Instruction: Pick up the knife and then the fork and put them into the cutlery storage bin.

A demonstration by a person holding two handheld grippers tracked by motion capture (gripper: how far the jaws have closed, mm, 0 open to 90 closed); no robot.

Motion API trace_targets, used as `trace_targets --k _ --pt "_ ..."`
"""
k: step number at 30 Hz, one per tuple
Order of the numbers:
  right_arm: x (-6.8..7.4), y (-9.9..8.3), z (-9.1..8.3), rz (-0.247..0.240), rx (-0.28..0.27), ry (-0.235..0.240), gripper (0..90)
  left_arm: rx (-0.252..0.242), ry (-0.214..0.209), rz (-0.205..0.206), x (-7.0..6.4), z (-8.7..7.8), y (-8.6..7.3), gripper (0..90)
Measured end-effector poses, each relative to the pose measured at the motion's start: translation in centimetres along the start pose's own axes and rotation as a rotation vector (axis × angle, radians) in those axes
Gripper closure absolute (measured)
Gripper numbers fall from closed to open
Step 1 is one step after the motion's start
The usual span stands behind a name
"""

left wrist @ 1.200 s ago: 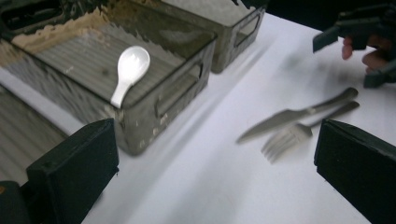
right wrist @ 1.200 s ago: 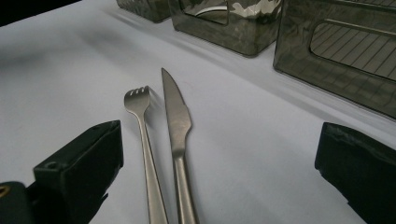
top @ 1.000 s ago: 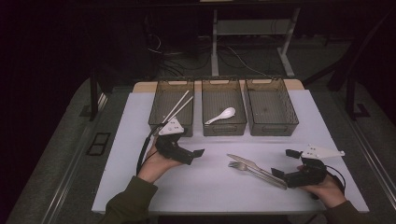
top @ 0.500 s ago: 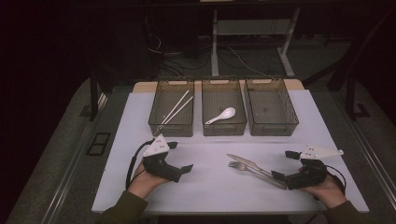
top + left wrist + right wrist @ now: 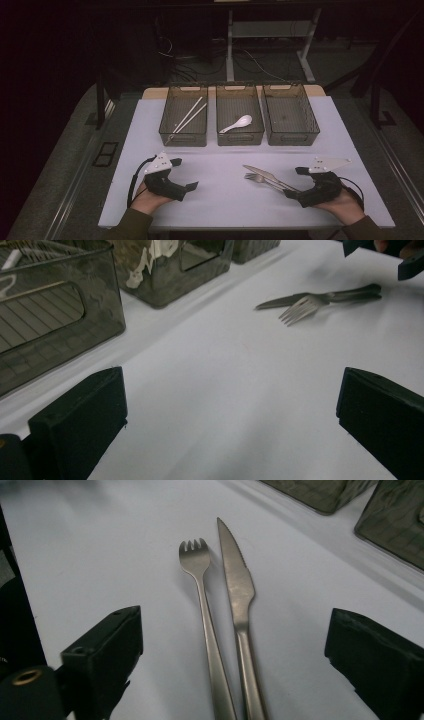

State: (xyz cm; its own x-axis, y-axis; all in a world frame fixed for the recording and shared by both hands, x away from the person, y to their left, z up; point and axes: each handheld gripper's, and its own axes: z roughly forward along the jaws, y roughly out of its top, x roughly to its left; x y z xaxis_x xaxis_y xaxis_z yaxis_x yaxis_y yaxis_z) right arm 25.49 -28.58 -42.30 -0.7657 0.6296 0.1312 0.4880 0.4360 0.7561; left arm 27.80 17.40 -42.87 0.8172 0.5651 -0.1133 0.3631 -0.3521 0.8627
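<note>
With the right gripper (image 5: pixel 235 675) spread wide astride the fork (image 5: pixel 205 625) and knife (image 5: pixel 240 605) lying side by side on the worktop (image 5: pixel 220 200), centre on one handle before closing; left gripper (image 5: pixel 230 430) rests agape, empty.

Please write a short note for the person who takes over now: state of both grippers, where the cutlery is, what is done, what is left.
Left hand-held gripper: open, empty, low over the table's left side.
Right hand-held gripper: open, jaws on either side of the fork and knife handles, not closed.
Both lie side by side on the white table.
Done: chopsticks in left bin, spoon in middle bin.
Left: fork and knife; the right bin is empty, probably theirs.
</note>
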Motion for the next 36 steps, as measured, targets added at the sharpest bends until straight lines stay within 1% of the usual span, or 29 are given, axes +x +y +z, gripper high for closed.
trace_targets --k 1,2,3,6,10,14,17,20,25,28,30,36 --pt "0.0 0.1 0.0 -0.006 0.003 0.006 15.5 0.005 -0.001 0.0 0.0 0.1 0.0 0.0" --pt "0.1 0.2 0.0 -0.008 0.005 0.02 15.7 0.009 -0.001 -0.001 0.0 0.1 0.0 0.0" --pt "0.1 0.2 0.1 -0.006 0.009 0.022 15.8 0.01 -0.003 0.001 0.0 0.1 0.0 0.0" --pt "0.1 0.4 0.2 -0.005 0.027 0.04 22.5 0.012 -0.008 0.001 0.0 0.1 0.0 0.0" --pt "0.5 0.6 0.4 -0.008 0.058 0.04 26.0 0.023 -0.011 0.003 -0.1 0.2 -0.1 0.0" --pt "0.8 1.2 0.7 -0.02 0.09 0.034 32.3 0.03 -0.012 0.004 -0.1 0.3 -0.1 0.0" --pt "1.0 1.6 0.9 -0.036 0.124 0.028 36.6 0.034 -0.017 0.008 -0.1 0.3 -0.1 0.0" --pt "1.1 1.9 1.3 -0.044 0.145 0.036 40.7 0.034 -0.02 0.007 -0.1 0.2 -0.1 0.0" --pt "1.3 2.3 2.0 -0.058 0.171 0.052 49.4 0.034 -0.024 0.005 -0.1 0.3 -0.1 0.0" --pt "1.2 2.6 2.7 -0.073 0.189 0.071 54.9 0.033 -0.025 0.003 -0.1 0.3 -0.1 0.0" --pt "1.2 2.8 3.1 -0.079 0.196 0.085 57.1 0.034 -0.026 0.003 -0.1 0.2 -0.1 0.0" --pt "1.2 3.5 4.6 -0.102 0.215 0.095 62.9 0.031 -0.029 0.002 -0.1 0.2 -0.1 0.0"
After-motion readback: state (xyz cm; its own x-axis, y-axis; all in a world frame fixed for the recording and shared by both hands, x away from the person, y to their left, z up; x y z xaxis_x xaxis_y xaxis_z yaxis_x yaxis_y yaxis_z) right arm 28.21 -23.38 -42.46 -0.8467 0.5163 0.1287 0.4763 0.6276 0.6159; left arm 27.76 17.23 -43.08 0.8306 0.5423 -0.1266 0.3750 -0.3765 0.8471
